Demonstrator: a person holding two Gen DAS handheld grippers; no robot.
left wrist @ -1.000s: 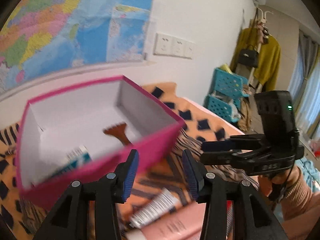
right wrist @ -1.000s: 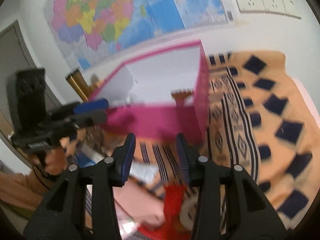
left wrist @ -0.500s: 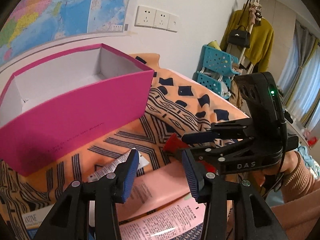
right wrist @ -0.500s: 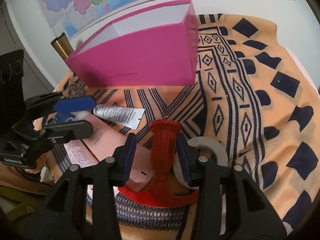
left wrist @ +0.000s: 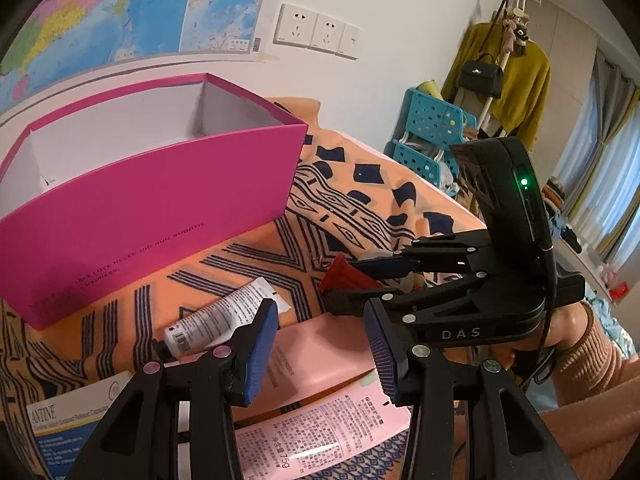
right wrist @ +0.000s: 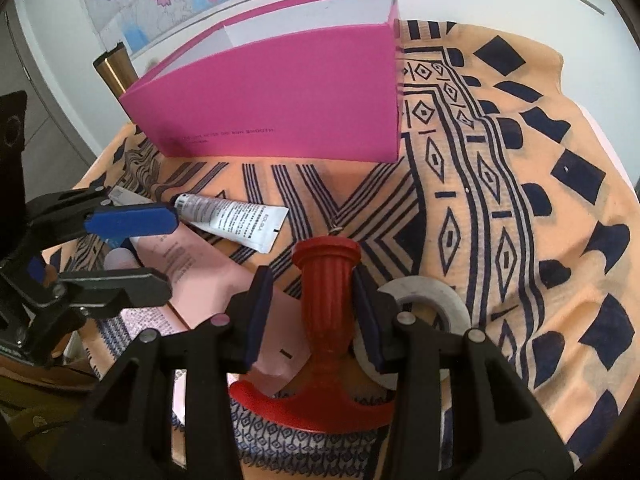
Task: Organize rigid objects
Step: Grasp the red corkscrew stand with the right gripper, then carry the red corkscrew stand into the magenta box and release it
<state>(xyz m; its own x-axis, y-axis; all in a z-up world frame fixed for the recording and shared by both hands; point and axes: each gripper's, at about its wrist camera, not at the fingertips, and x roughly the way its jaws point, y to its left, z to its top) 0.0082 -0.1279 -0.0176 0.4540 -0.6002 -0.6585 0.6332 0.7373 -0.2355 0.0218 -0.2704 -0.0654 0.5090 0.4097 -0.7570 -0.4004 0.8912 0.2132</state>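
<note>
Red handle (right wrist: 326, 304) lies on the cloth (right wrist: 500, 208), long axis pointing far toward the pink box (right wrist: 280, 100). We have our right gripper (right wrist: 313, 312) straddling it, pads apart, not clamped. Left gripper (left wrist: 320, 350) is open over the pink packet (left wrist: 320, 364). Tape roll (right wrist: 432, 300) touches on the right; room ahead is clear.

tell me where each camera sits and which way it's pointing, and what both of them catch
Left wrist: sits on the left gripper, angled down over a pink carton toward the magenta box; shows the right gripper and a sleeve.
Right wrist: sits on the right gripper, angled down at the red T-handled tool between its pads, tape roll beside; shows the left gripper.
Shared: magenta box, white tube, patterned cloth, wall map.
</note>
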